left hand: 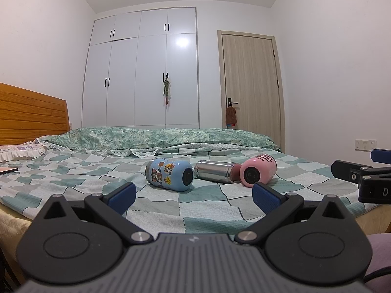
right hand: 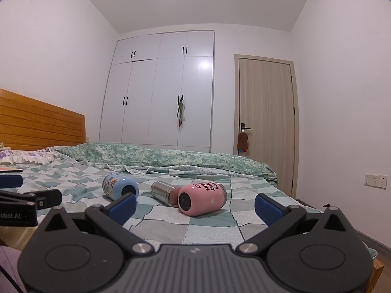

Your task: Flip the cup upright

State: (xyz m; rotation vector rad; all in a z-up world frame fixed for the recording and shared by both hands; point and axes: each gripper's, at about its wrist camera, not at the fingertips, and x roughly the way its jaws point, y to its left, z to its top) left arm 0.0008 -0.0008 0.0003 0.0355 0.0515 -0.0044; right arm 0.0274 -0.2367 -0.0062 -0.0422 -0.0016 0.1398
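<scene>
Three cups lie on their sides on the checked bedspread. A blue cartoon cup is on the left, a steel cup in the middle, a pink lettered cup on the right. In the right wrist view they show as blue cup, steel cup and pink cup. My left gripper is open and empty, short of the cups. My right gripper is open and empty, just short of the pink cup; it also shows in the left wrist view.
A folded green quilt lies across the bed behind the cups. A wooden headboard and a pillow are at the left. A white wardrobe and a door stand beyond the bed.
</scene>
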